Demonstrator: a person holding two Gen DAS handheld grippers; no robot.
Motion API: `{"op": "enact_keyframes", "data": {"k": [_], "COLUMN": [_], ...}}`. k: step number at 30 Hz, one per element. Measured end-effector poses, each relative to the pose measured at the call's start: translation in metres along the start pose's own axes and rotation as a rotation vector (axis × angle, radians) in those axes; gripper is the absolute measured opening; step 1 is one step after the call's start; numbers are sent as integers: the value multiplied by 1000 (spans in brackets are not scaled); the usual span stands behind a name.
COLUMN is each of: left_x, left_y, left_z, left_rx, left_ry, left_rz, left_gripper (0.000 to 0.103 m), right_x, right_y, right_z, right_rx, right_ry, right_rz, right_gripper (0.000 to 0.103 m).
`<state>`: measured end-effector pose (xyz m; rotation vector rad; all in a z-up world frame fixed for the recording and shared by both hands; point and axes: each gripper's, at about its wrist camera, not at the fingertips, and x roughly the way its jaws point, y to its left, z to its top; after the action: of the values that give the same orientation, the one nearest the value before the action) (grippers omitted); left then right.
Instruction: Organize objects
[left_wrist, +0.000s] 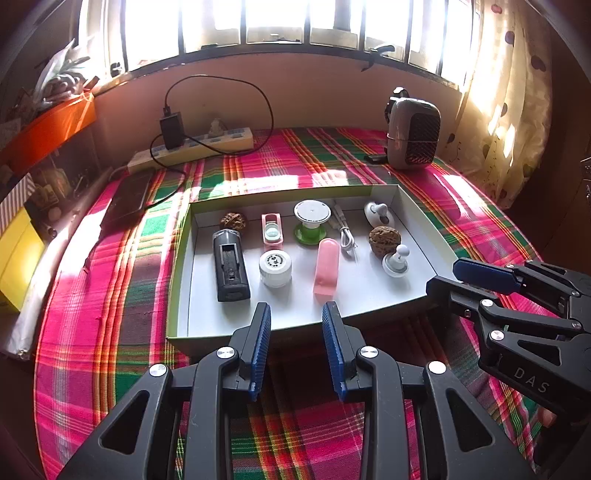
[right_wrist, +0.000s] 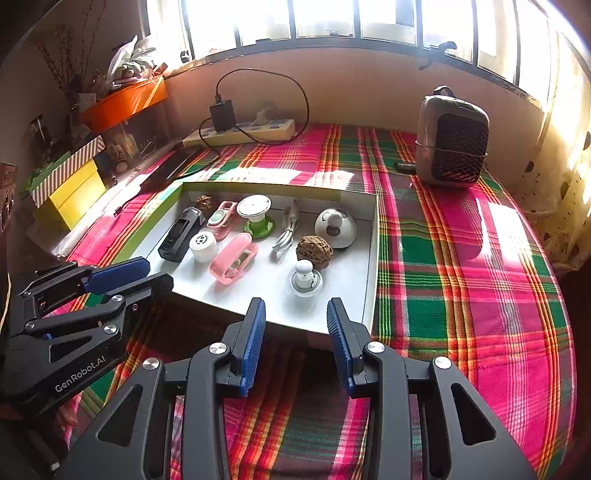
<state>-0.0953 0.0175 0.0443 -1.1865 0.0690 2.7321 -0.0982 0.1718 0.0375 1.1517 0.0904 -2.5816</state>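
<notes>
A shallow white box (left_wrist: 417, 229) (right_wrist: 369, 258) with a green rim lies on the plaid cloth. In it stand a black device (left_wrist: 229, 269) (right_wrist: 181, 236), a white round jar (left_wrist: 275, 267) (right_wrist: 203, 245), a pink case (left_wrist: 325, 269) (right_wrist: 233, 258), a smaller pink case (left_wrist: 272, 230), a white-and-green stand (left_wrist: 311, 221) (right_wrist: 255, 214), a white cable (left_wrist: 345, 236) (right_wrist: 286, 232), two walnuts (left_wrist: 384, 240) (left_wrist: 232, 221) and small white pieces (left_wrist: 395, 260) (right_wrist: 304, 278). My left gripper (left_wrist: 296, 314) hovers open at the box's near edge, nothing between its fingers. My right gripper (right_wrist: 296, 310) is likewise open and empty at the near right corner.
A grey mesh-fronted heater (left_wrist: 413, 134) (right_wrist: 452, 144) stands at the back right. A power strip (left_wrist: 192, 147) (right_wrist: 240, 133) with a black charger and cord lies by the wall, a dark phone (left_wrist: 129, 199) beside it. Yellow and orange boxes (right_wrist: 74, 192) crowd the left.
</notes>
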Motion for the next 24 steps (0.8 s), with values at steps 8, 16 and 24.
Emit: {"op": "enact_keyframes", "data": {"k": [8, 16, 24], "left_x": [-14, -10, -7], "left_y": [5, 9, 11], "left_z": [-21, -43, -52], "left_rx": [-17, -40, -68], "left_ry": [-23, 19, 39], "left_rz": [63, 93, 102], "left_gripper": [27, 27, 27], "right_x": [-9, -2, 4], "right_y": [6, 1, -3], "right_z": [-16, -34, -44], "right_rx": [-7, 35, 48], "right_ry": [-14, 23, 46], "right_rz": [-14, -21, -51], "right_gripper": [36, 36, 43]}}
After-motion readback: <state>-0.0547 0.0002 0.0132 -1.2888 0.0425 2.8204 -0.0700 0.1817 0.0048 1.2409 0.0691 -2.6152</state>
